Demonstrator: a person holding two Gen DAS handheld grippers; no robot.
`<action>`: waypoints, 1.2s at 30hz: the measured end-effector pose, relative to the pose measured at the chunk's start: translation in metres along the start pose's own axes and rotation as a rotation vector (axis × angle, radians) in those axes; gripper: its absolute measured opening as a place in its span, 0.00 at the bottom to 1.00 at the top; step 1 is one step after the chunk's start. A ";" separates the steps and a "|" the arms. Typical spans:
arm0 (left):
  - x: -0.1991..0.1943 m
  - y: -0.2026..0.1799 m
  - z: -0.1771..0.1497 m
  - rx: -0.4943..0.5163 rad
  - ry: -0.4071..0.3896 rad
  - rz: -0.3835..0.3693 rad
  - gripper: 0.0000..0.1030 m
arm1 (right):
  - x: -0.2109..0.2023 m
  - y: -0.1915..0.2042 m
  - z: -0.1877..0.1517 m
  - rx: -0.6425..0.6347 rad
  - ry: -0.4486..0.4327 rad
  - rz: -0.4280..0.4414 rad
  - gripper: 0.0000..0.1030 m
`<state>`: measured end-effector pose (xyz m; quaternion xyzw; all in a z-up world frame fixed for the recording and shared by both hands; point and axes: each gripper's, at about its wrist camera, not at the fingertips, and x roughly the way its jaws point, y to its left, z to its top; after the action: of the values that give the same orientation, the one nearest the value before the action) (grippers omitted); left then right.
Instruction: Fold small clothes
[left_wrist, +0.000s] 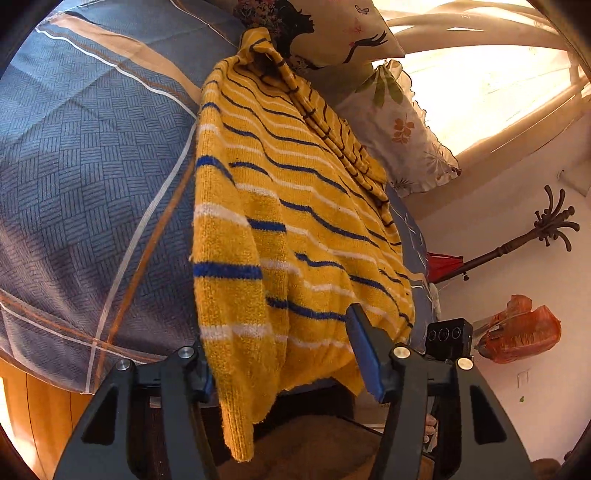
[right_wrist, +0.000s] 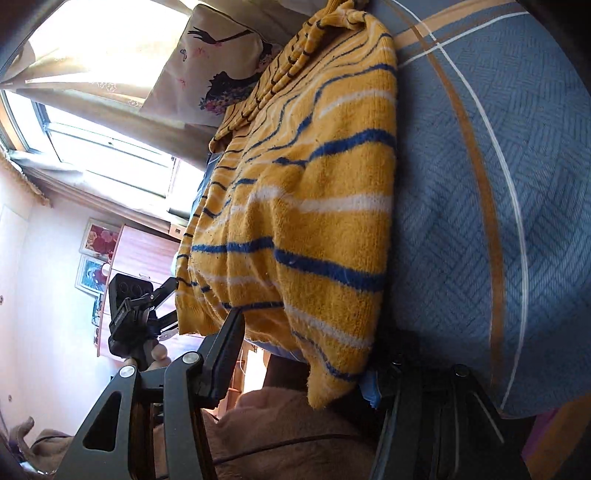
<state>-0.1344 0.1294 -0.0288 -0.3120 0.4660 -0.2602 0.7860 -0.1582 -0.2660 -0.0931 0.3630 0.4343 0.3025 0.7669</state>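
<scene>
A yellow knit sweater (left_wrist: 295, 221) with blue and white stripes lies on the blue bed cover, its sleeves folded over its body. It fills the middle of the right wrist view (right_wrist: 314, 206) too. My left gripper (left_wrist: 284, 354) is open, jaws wide apart, straddling the sweater's near hem and hanging sleeve cuff (left_wrist: 240, 424). My right gripper (right_wrist: 306, 358) is open, its jaws on either side of the other hem corner (right_wrist: 332, 373). The right jaw of the right gripper is mostly hidden under the fabric. The left gripper shows in the right wrist view (right_wrist: 166, 302), at the hem's far corner.
The blue patterned bed cover (left_wrist: 92, 166) with tan and white lines spreads around the sweater. Pillows (left_wrist: 332, 33) lie at the bed's head by a bright window (right_wrist: 92, 147). A coat stand (left_wrist: 517, 243) and an orange bag (left_wrist: 521, 328) stand beside the bed.
</scene>
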 end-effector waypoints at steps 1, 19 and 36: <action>0.001 -0.002 -0.001 0.004 -0.007 0.029 0.45 | 0.002 0.001 0.000 -0.010 -0.005 -0.007 0.48; -0.077 -0.053 -0.024 0.086 -0.108 0.086 0.06 | -0.074 0.022 -0.024 -0.115 -0.088 0.200 0.07; -0.036 -0.062 0.119 0.089 -0.235 0.085 0.06 | -0.061 0.064 0.124 -0.185 -0.182 0.163 0.08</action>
<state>-0.0508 0.1428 0.0813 -0.2852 0.3715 -0.2085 0.8586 -0.0842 -0.3145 0.0311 0.3509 0.3023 0.3681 0.8062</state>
